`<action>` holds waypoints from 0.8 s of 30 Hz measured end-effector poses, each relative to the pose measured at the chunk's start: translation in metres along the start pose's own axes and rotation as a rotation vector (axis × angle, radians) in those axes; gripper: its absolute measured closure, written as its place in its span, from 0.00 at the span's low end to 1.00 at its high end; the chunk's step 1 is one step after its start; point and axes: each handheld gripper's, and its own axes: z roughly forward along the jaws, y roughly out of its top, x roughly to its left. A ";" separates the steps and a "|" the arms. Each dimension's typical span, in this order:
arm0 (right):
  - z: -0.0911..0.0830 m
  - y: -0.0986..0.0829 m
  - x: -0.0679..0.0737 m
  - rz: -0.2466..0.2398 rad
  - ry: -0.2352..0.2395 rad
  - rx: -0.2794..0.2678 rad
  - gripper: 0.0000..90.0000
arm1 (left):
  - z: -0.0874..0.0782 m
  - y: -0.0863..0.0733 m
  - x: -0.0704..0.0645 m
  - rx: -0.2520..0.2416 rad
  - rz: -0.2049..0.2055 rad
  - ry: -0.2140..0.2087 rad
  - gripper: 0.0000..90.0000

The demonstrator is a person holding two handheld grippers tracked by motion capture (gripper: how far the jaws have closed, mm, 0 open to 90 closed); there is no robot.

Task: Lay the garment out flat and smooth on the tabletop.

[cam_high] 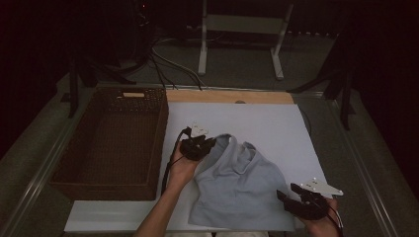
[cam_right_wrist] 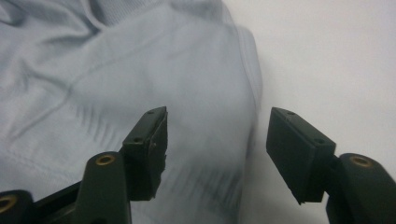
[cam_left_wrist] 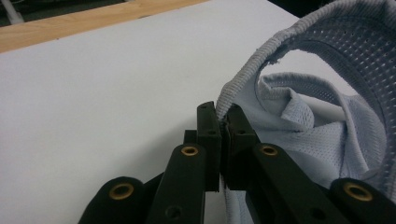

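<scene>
garment: a pale blue mesh shirt (cam_high: 237,185) lies rumpled on the white board (cam_high: 276,123), near the middle and toward the near edge, its ribbed collar end pointing far-left.
left gripper: the left gripper (cam_left_wrist: 223,123) has its jaws pressed together on the ribbed collar edge (cam_left_wrist: 243,77) of the shirt; in the high view it sits at the shirt's far-left corner (cam_high: 210,143).
reason for that hold: the ribbed band is the firmest edge of the cloth, so a pinch there likely gives a sure purchase for lifting or dragging the whole piece.
collar shape: the band arches up from the pinch point and curls over, which suggests the cloth is being raised slightly off the board there.
right gripper: the right gripper (cam_right_wrist: 215,144) has its jaws spread well apart and holds nothing; it hovers over the shirt's near-right side edge.
reason for that pose: the jaws straddle the border between cloth and bare board, a fair line-up for taking a second corner.
hedge: the right gripper view is blurred, so whether the jaw tips touch the cloth cannot be told.
basket: a dark woven basket (cam_high: 74,170) stands just left of the board, open and apparently with nothing in it, perhaps the place meant for the shirt.
</scene>
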 end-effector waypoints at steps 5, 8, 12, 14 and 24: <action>0.004 -0.004 -0.004 0.014 -0.002 0.036 0.53 | 0.000 0.000 0.003 -0.001 -0.012 0.005 0.99; 0.011 -0.005 -0.004 0.020 0.019 0.078 0.73 | 0.000 0.000 0.006 0.001 -0.021 0.011 0.99; 0.010 -0.004 -0.001 -0.006 0.020 0.079 0.94 | -0.001 0.001 0.009 0.004 -0.029 0.034 1.00; 0.008 -0.002 0.000 -0.019 0.022 0.072 0.96 | -0.003 0.002 0.012 0.003 -0.042 0.047 1.00; 0.000 -0.001 -0.002 -0.014 0.021 0.047 0.97 | -0.005 0.001 0.031 0.007 -0.133 0.145 1.00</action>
